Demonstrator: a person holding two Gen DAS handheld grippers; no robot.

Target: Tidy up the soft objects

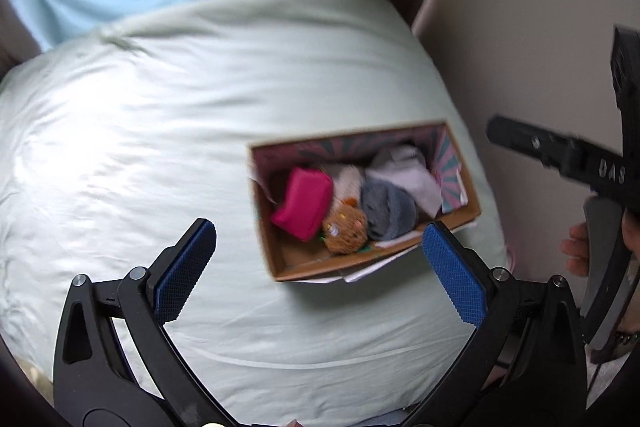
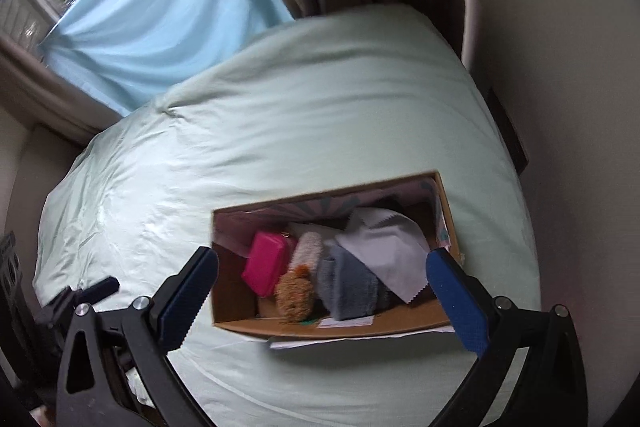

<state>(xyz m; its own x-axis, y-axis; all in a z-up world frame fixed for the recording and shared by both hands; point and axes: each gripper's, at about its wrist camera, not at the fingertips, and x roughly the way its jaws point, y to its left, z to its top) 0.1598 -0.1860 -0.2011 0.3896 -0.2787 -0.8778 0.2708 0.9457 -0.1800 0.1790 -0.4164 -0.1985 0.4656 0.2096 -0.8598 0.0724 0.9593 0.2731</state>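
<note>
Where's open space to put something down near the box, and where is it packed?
Bare bed cover lies between the cardboard box and the blue curtain, and on the box's near side. Inside, the pink pouch, brown plush, grey cloth and white cloth crowd together; only the left end has some floor free.

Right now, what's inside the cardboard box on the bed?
The cardboard box holds a pink pouch, a brown plush toy, a grey knitted item, a beige fuzzy piece and a white cloth. Anything underneath is covered.
</note>
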